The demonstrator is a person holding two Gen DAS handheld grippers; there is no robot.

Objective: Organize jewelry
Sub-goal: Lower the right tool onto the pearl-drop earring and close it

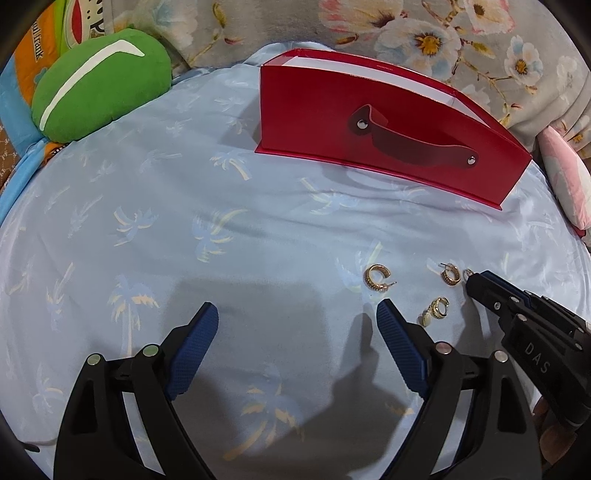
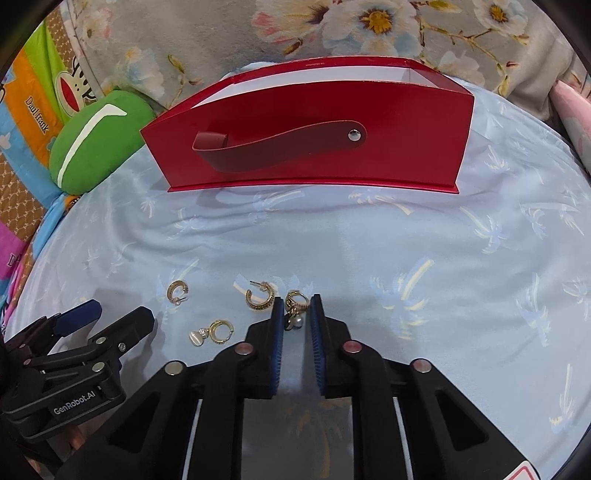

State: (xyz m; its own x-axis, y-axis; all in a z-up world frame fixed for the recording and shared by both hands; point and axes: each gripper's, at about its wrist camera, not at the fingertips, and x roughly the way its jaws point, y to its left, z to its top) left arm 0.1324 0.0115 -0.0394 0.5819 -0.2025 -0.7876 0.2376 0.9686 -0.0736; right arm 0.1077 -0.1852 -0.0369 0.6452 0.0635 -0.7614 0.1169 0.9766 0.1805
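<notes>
A red box (image 1: 369, 125) (image 2: 310, 136) with a strap handle stands open-topped at the back of the blue palm-print cloth. Three gold earrings lie loose: a hoop (image 1: 376, 277) (image 2: 178, 291), a second hoop (image 1: 450, 275) (image 2: 260, 295), and a hoop with a pale stone (image 1: 434, 312) (image 2: 216, 331). My right gripper (image 2: 296, 314) (image 1: 474, 284) is shut on a gold earring with a pearl drop (image 2: 295, 308) at the cloth's surface. My left gripper (image 1: 297, 317) (image 2: 103, 317) is open and empty, just left of the loose earrings.
A green cushion (image 1: 99, 85) (image 2: 96, 140) lies at the back left beside colourful printed bedding (image 2: 29, 110). A floral blanket (image 1: 443, 33) runs behind the box. A pink pillow (image 1: 565, 177) sits at the right edge.
</notes>
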